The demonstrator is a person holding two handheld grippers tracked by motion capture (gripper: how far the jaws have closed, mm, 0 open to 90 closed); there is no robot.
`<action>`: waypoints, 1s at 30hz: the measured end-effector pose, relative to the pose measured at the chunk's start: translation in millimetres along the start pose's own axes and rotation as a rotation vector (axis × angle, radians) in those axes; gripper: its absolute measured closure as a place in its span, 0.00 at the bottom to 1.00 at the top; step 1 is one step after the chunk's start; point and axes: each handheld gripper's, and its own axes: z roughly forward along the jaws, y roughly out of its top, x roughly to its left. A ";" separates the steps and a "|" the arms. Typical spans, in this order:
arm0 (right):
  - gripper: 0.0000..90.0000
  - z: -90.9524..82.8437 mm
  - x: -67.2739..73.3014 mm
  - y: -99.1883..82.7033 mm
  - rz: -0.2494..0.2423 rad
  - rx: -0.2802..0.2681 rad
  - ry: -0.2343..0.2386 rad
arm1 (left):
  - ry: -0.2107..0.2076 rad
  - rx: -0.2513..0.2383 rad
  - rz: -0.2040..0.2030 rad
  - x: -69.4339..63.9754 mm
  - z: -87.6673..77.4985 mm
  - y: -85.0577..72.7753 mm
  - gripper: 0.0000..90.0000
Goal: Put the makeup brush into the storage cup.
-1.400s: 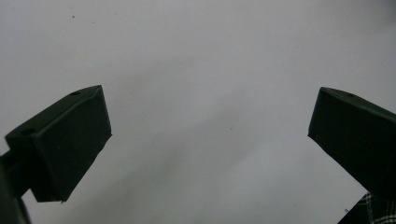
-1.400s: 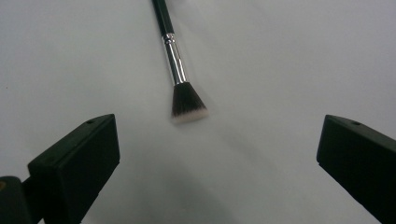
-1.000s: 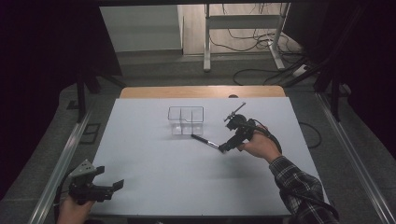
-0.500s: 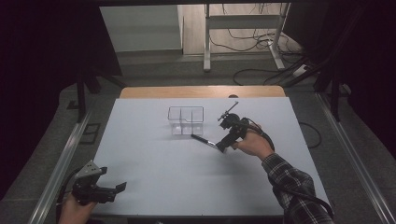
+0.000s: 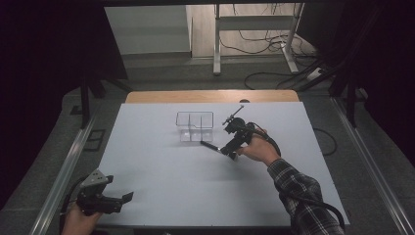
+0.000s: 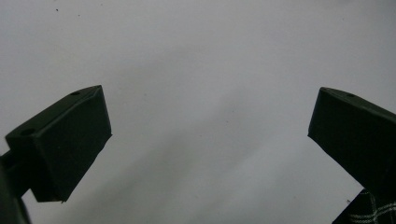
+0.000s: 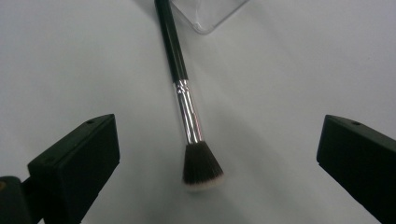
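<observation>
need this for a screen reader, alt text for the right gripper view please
A makeup brush lies on a white table between the open jaws of the right tool, bristles nearest the camera. A clear box corner sits by its handle end.

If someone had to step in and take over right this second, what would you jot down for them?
Right tool: jaws wide open, hovering over the makeup brush, bristle end between them, nothing gripped yet.
Left tool: open and holding nothing, at the near left corner of the white table.
Brush: lies flat on the table, its handle tip reaching to the corner of the clear divided box.
Done: right tool lined up over the brush.
Left: probably close on the brush, lift it and stand it in a compartment of the box, which looks empty from the high view.
</observation>
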 end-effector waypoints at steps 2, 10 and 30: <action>0.00 0.9 0.3 1.0 0.000 -0.005 0.009 | 0.000 0.000 0.000 0.0 0.0 0.0 0.00; 0.00 9.6 6.1 11.3 -0.016 -0.008 0.029 | -0.002 0.001 0.002 -0.2 0.4 -0.1 0.00; 0.00 35.1 9.9 16.2 -0.042 0.009 0.055 | -0.006 0.006 0.003 -0.4 1.1 -0.2 0.00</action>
